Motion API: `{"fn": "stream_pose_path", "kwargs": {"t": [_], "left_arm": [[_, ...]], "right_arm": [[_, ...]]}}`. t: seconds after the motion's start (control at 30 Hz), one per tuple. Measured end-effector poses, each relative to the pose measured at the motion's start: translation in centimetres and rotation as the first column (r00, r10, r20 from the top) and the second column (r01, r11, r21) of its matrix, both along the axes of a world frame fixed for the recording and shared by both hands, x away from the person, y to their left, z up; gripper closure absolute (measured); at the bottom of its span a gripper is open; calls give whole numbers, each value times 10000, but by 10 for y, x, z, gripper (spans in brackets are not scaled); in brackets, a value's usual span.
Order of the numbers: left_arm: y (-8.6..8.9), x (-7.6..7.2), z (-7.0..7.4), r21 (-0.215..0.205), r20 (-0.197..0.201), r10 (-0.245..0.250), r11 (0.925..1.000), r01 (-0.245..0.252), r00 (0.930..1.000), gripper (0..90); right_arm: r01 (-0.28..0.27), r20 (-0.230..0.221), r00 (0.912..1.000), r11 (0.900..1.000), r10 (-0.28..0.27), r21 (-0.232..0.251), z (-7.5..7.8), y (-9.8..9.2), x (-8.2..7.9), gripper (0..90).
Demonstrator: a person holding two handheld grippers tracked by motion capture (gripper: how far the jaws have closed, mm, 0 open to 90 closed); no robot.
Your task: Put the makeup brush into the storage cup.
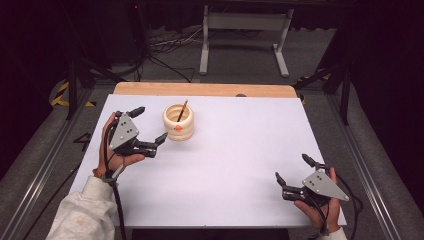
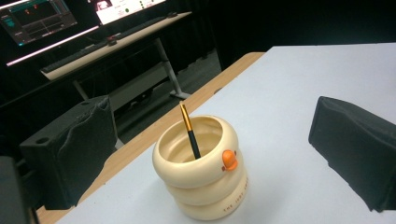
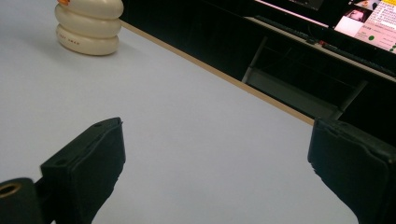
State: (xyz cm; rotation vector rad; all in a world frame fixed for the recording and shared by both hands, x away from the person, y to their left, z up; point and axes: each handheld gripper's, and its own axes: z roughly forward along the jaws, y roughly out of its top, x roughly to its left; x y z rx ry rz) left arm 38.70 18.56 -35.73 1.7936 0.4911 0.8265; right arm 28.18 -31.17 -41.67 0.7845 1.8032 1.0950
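Left gripper [image 1: 149,124] sits wide open right beside the cup [image 1: 178,122], looks like the approach. Next it probably closes in on the pen [image 1: 182,110]; right gripper [image 1: 293,170] waits open too.

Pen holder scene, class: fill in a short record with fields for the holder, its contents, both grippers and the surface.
Holder: cream ringed pen holder, upright, orange knob on front
Contents: one dark pen, leaning
Left gripper: open, jaws either side of the holder, not touching
Right gripper: open, apart from the holder, holding nothing
Surface: white table
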Motion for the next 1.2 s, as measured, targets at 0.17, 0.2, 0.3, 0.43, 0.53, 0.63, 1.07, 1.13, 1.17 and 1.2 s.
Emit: {"fn": "stream_pose_path", "kwargs": {"t": [0.17, 0.2, 0.3, 0.43, 0.53, 0.63, 1.07, 1.13, 1.17, 1.2], "left_arm": [[0, -6, -1, 125, 90, -36, 9999, 35, 10000, 24], [0, -7, -2, 171, 104, -106, 9998, 104, 9999, 24], [-1, -10, -6, 447, 29, -76, 9990, 75, 10000, 23], [-1, -12, -12, 477, -176, -92, 9988, 100, 9998, 17], [0, -14, -17, 534, -214, -123, 9985, 135, 9997, 17], [1, -18, -21, 440, -199, -103, 9990, 112, 9997, 18], [3, -28, -33, 864, -297, -232, 9959, 257, 9993, 25], [4, -29, -35, 834, -325, -295, 9960, 321, 9990, 23], [5, -31, -35, 881, -354, -228, 9958, 258, 9991, 23], [6, -31, -36, 922, -335, -206, 9955, 236, 9992, 23]], "right_arm": [[-18, -7, 10000, 10000, 18, -8, 0, 0, 0, 46], [3, -4, 10000, 10000, -3, -23, 0, 0, 0, 47], [-5, 8, 10000, 10000, 5, -56, -1, 1, 0, 46], [0, 11, 10000, 10000, 0, -70, -1, 1, 0, 46], [3, 13, 10000, 10000, -3, -68, 0, 1, 0, 46], [5, -5, 10000, 10000, -5, -78, -1, 1, 0, 46], [40, 13, 10000, 9999, -40, -97, -1, 1, 0, 45], [20, 0, 10000, 10000, -20, -77, -1, 1, 0, 45], [19, 14, 10000, 10000, -19, -95, -1, 1, 0, 45], [21, 15, 10000, 9999, -21, -99, -1, 1, 0, 45]]}}
